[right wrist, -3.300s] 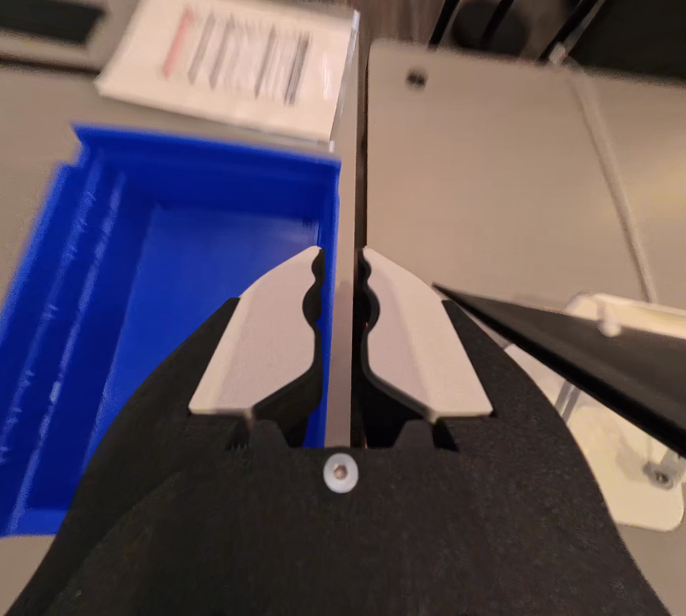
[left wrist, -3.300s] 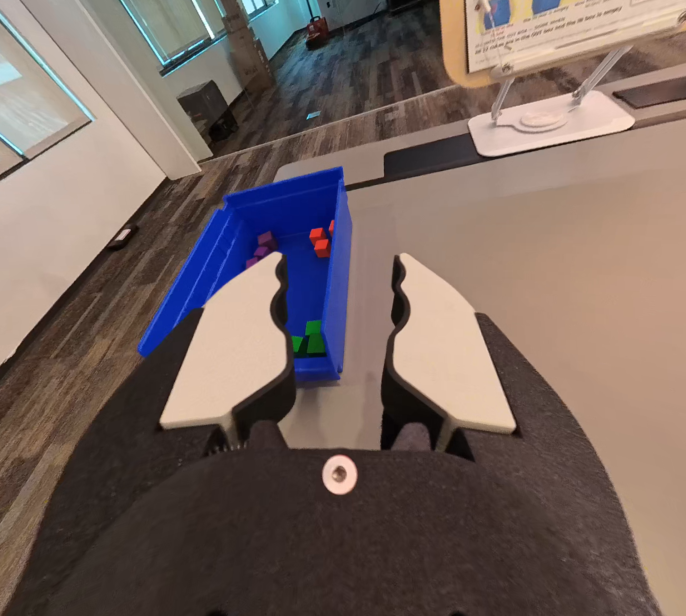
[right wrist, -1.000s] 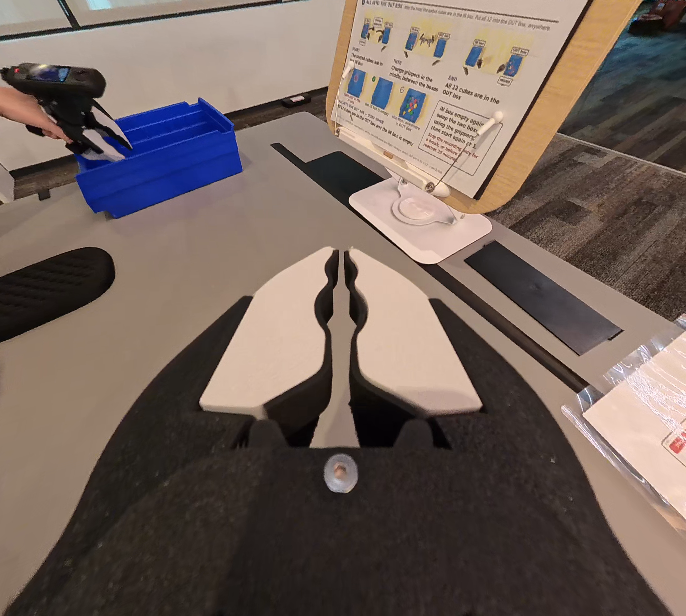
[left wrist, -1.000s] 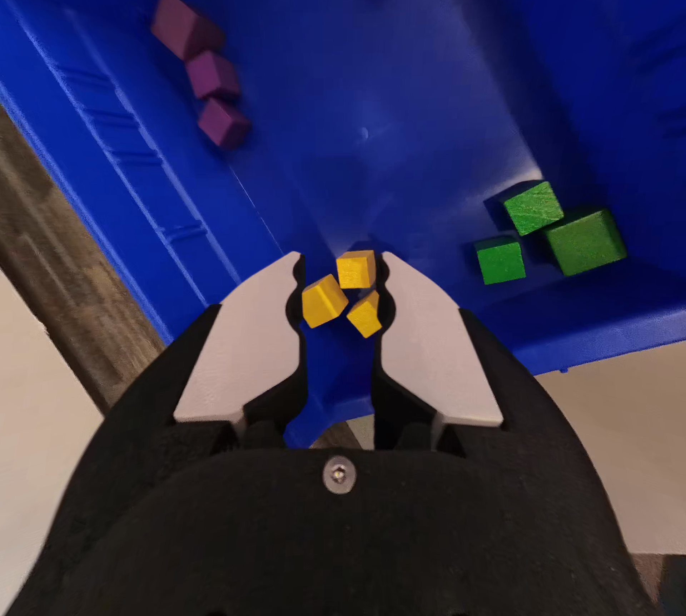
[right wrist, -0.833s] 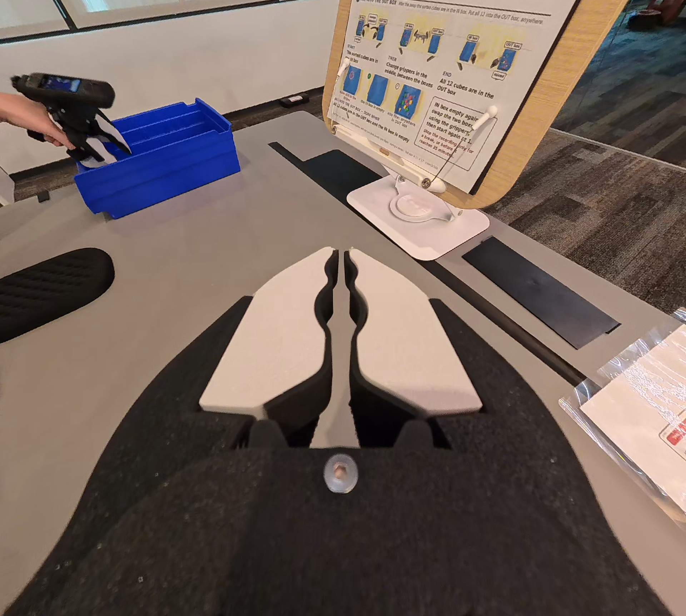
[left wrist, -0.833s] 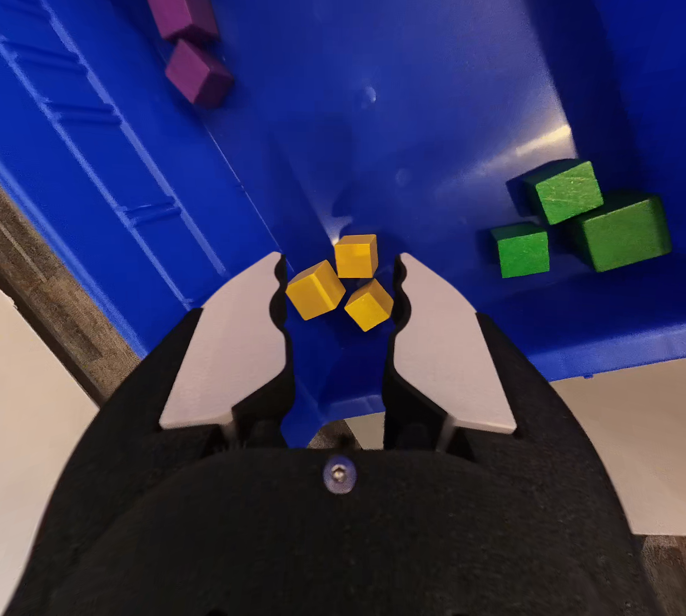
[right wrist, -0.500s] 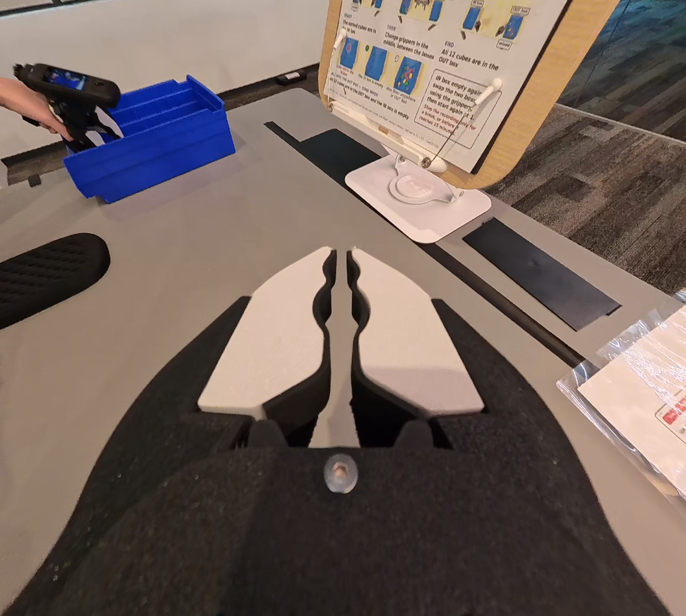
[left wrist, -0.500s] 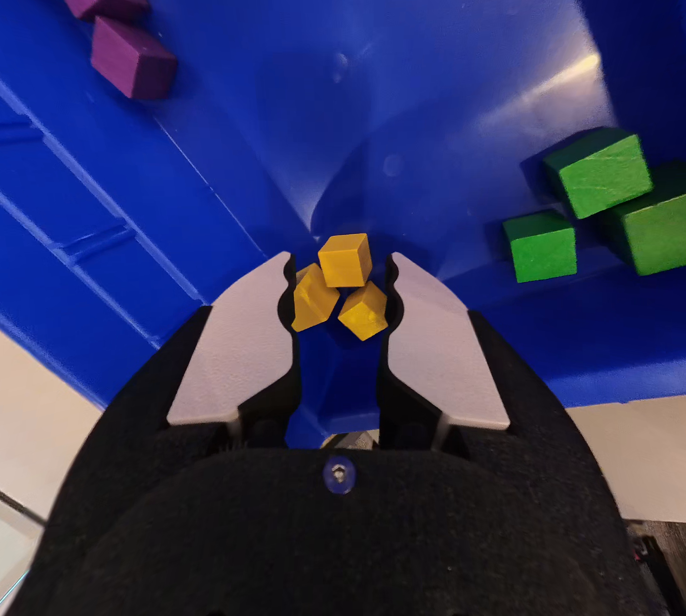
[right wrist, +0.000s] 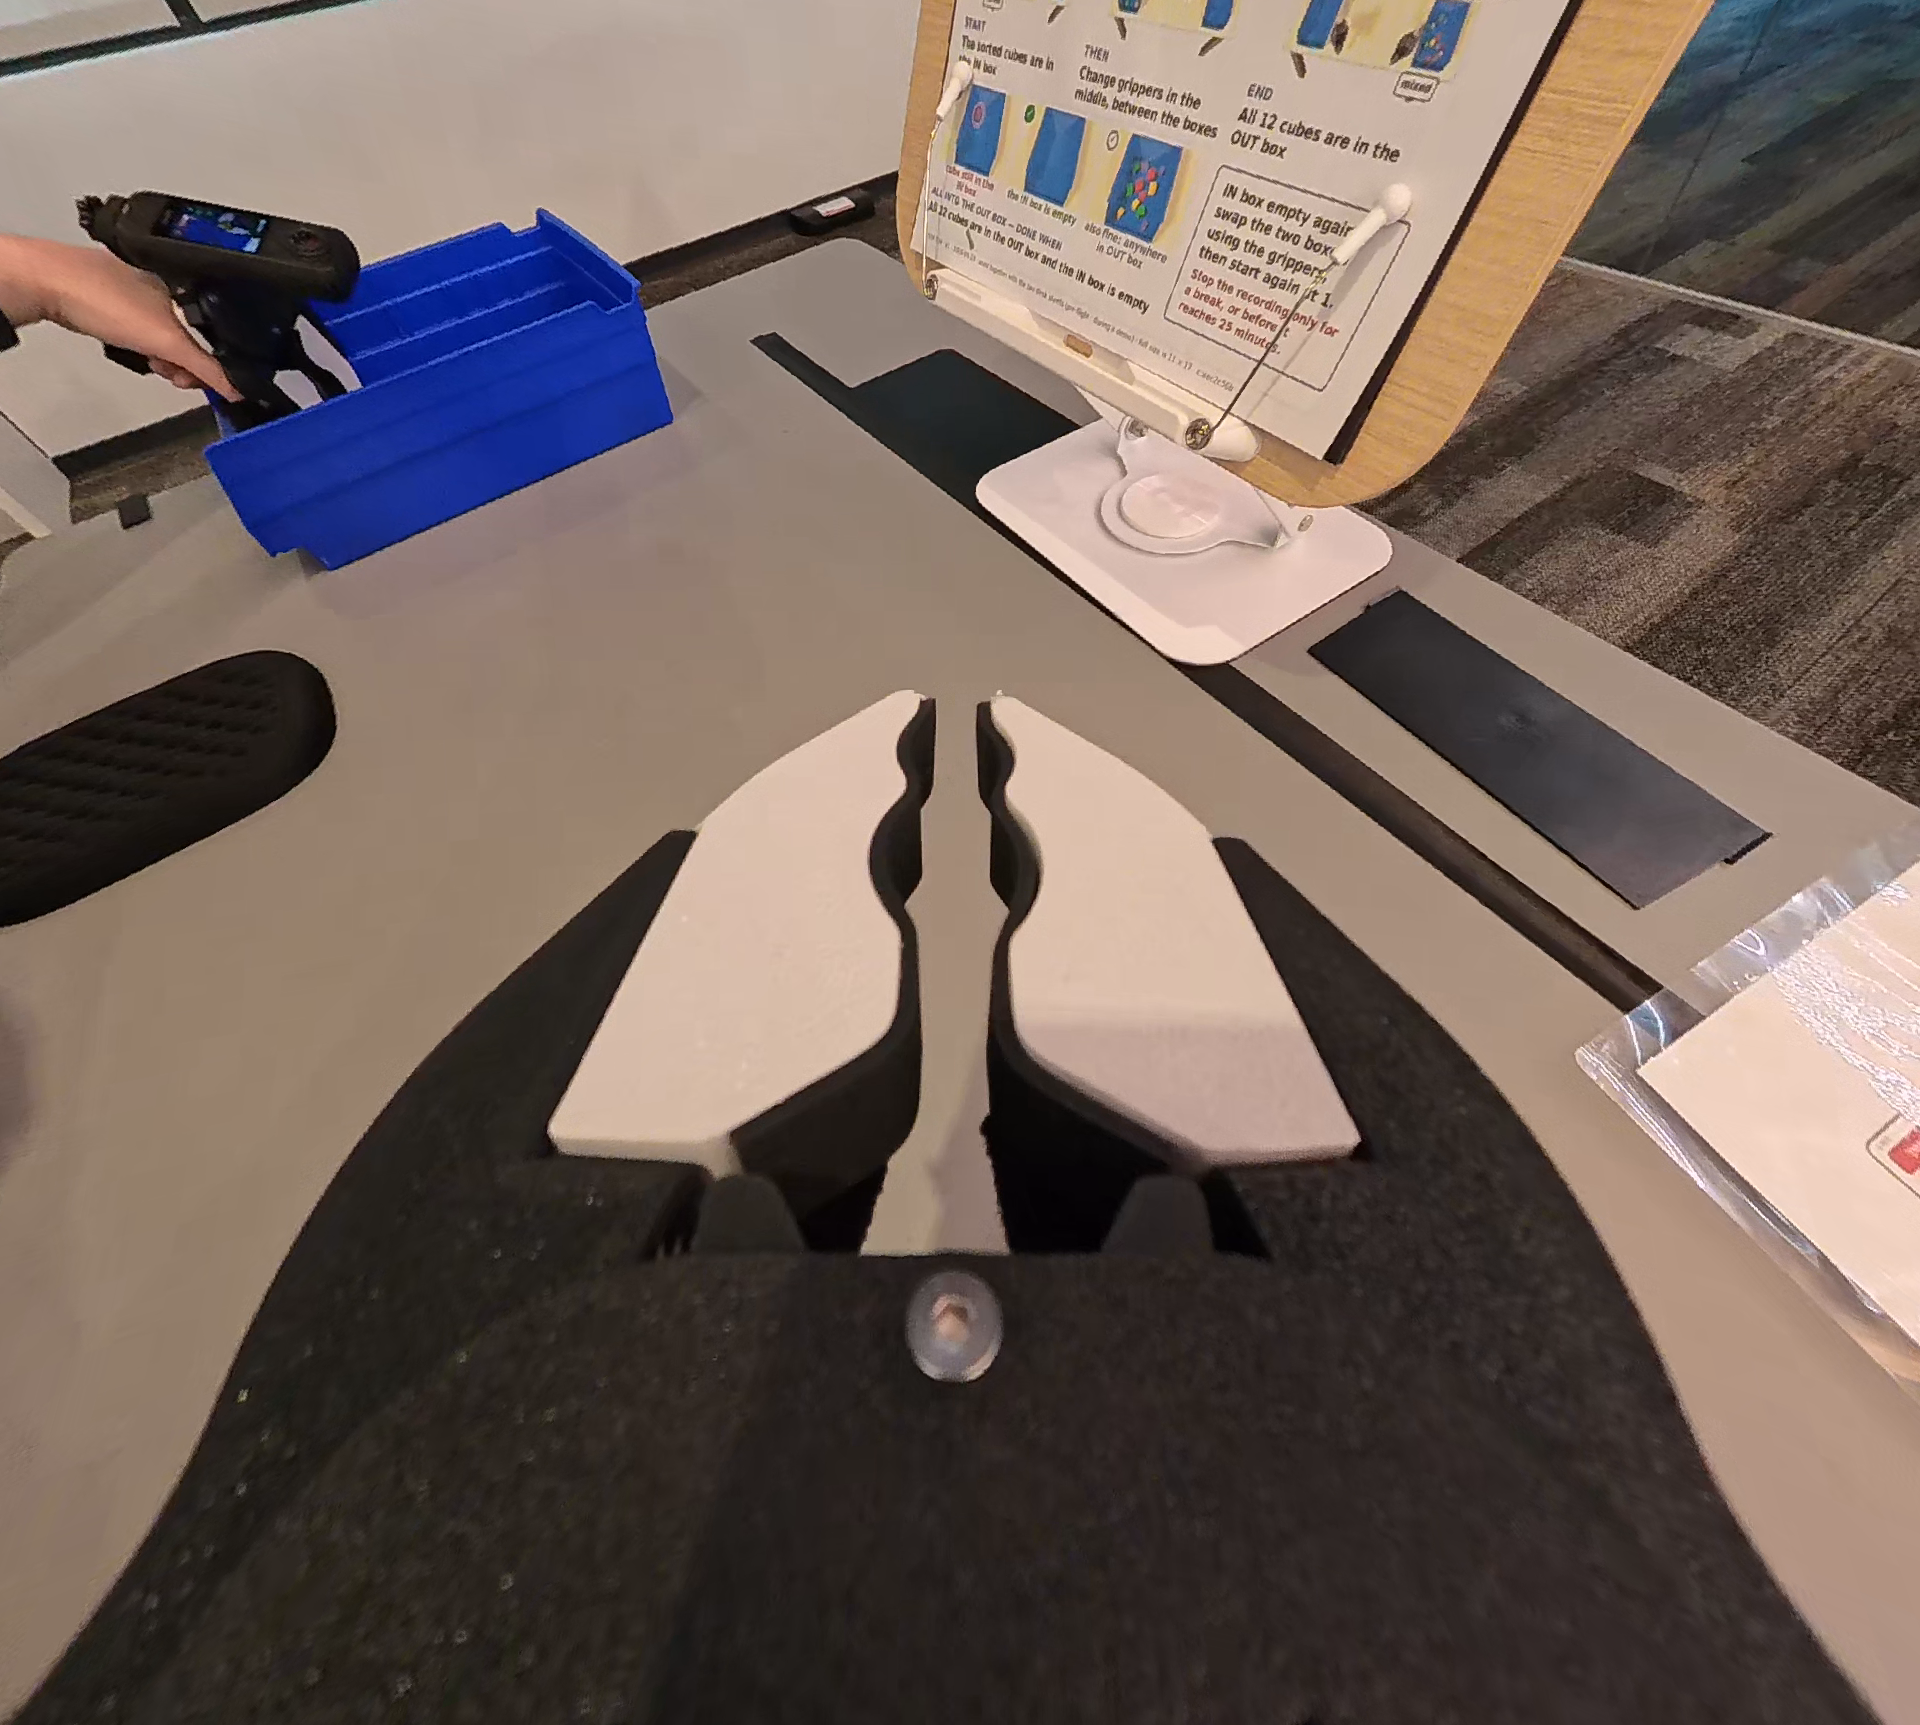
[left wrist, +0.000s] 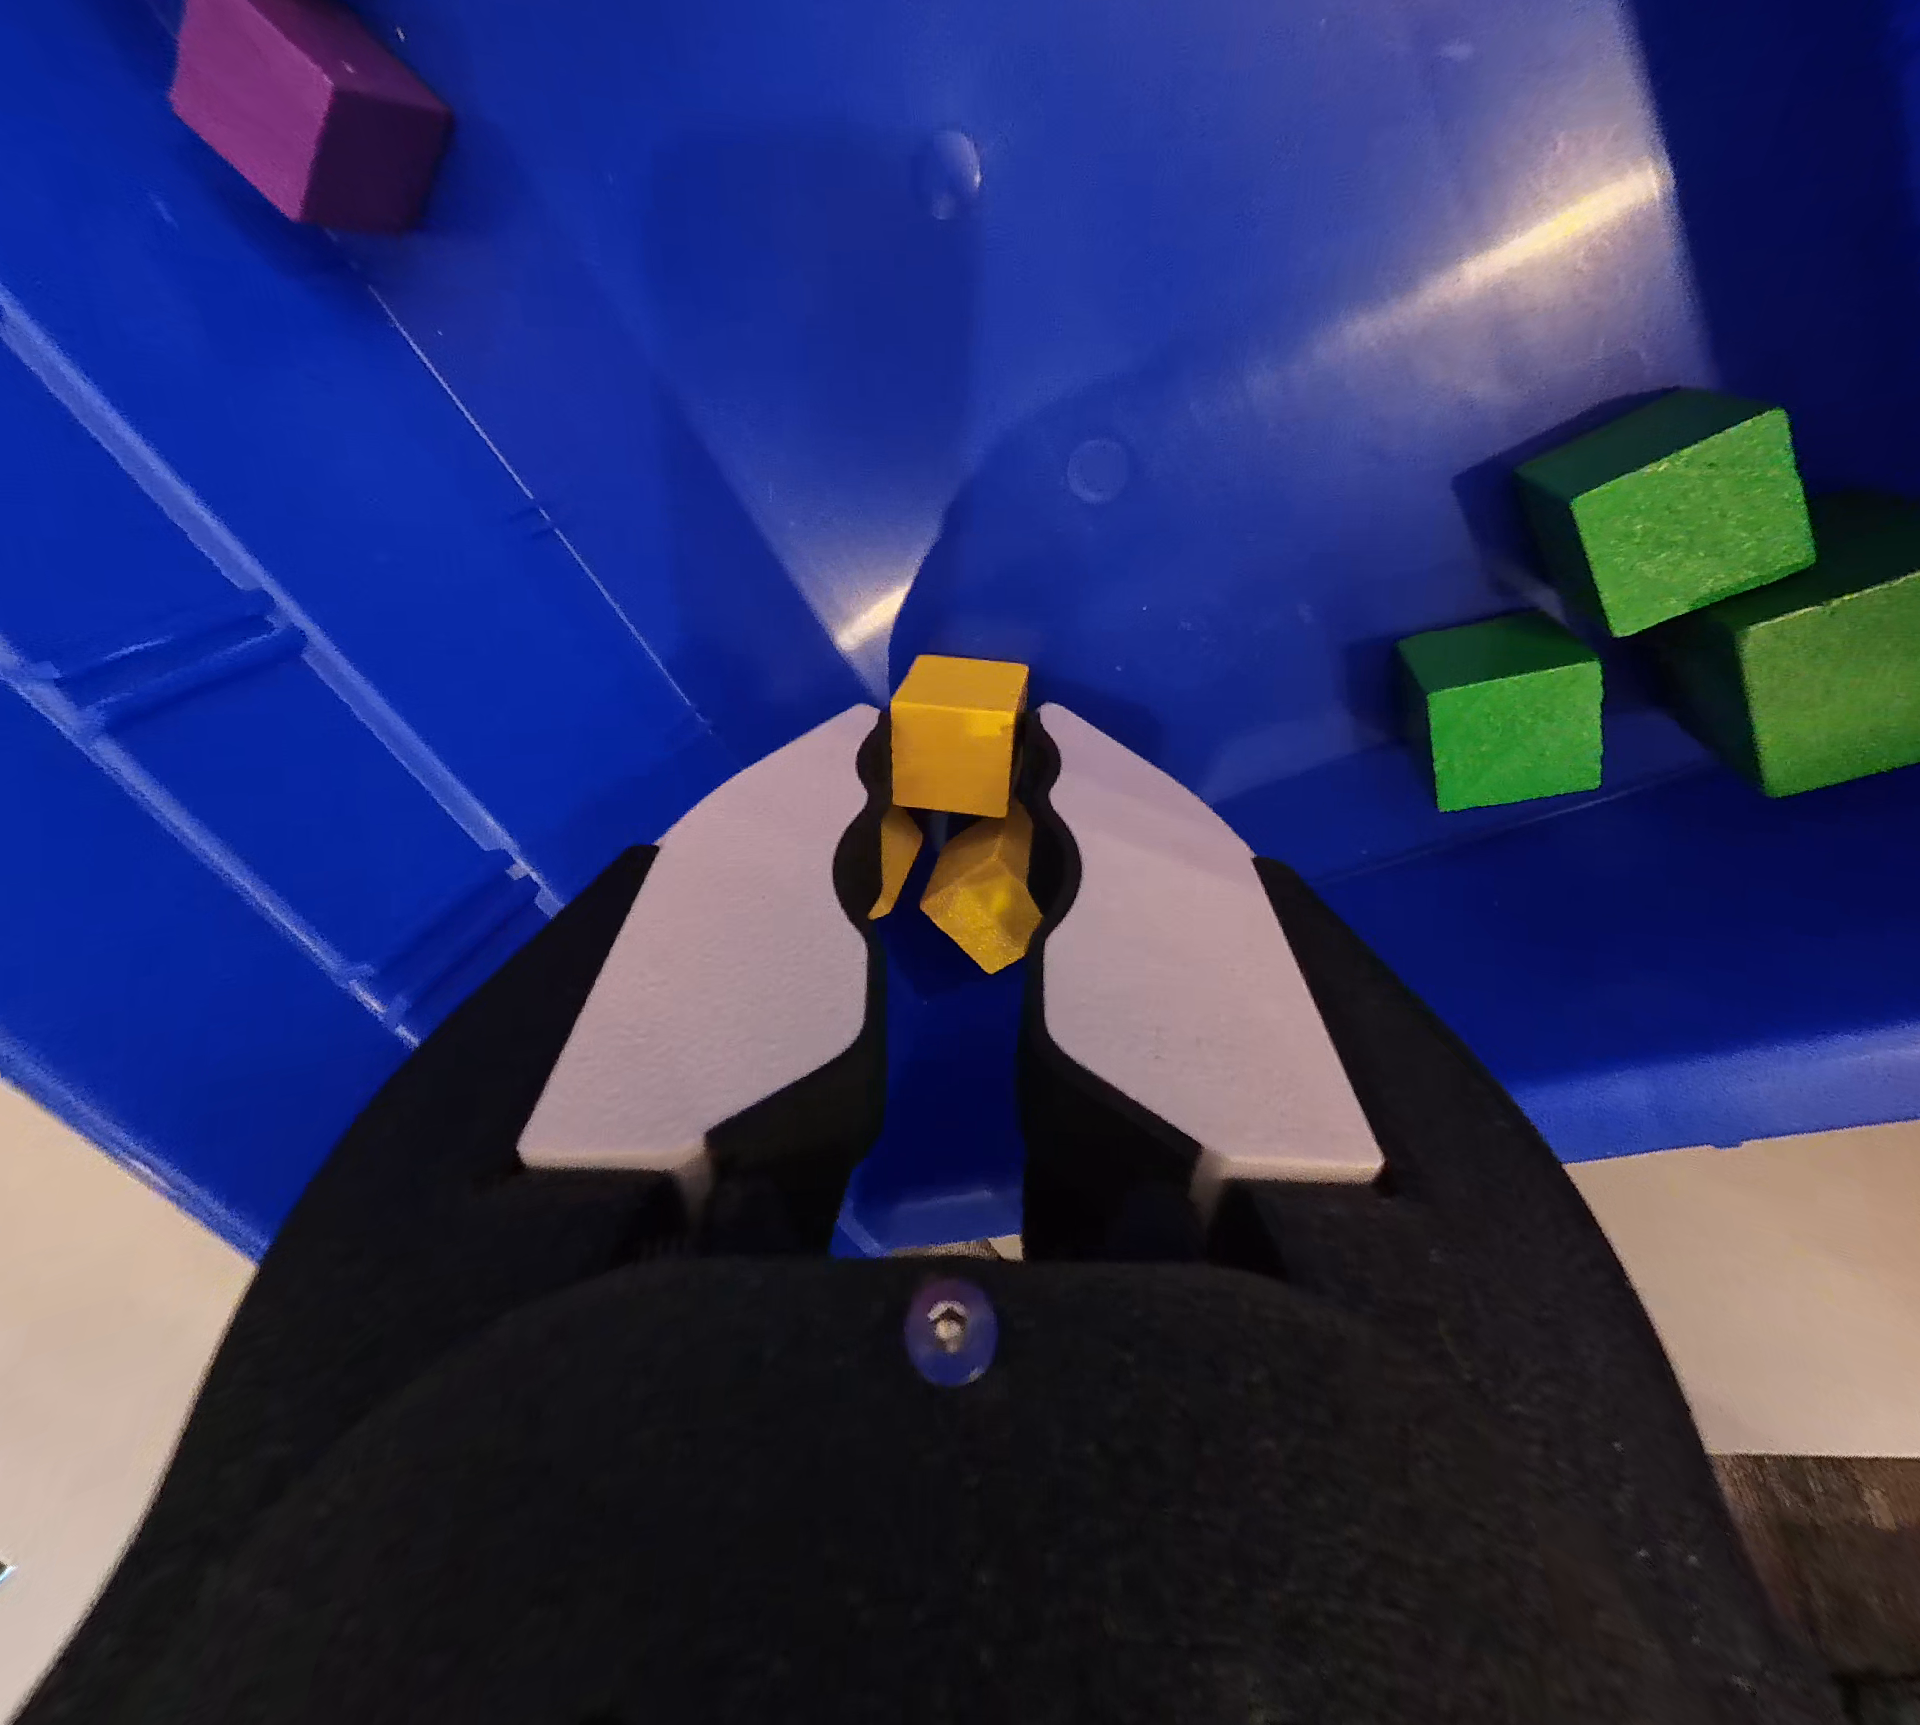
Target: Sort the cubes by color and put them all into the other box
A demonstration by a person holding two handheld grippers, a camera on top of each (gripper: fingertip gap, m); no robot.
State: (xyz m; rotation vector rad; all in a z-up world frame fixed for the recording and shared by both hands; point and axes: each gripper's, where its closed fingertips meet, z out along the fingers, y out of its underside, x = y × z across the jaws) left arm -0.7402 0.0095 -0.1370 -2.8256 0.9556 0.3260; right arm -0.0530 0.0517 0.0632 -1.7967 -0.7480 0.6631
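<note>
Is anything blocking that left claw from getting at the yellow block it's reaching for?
Nothing visible does. The left gripper already has its white fingers on either side of the top yellow wooden cube in a corner of the blue plastic box. Two more yellow cubes lie just beneath, between the fingers.

The only legible writing sits on the instruction sheet clipped to a wooden board on a white stand — black lines of print, small diagrams, a boxed note partly in red. A plastic-sleeved paper at the worktop's right edge bears a small red label — too cropped to read.
</note>
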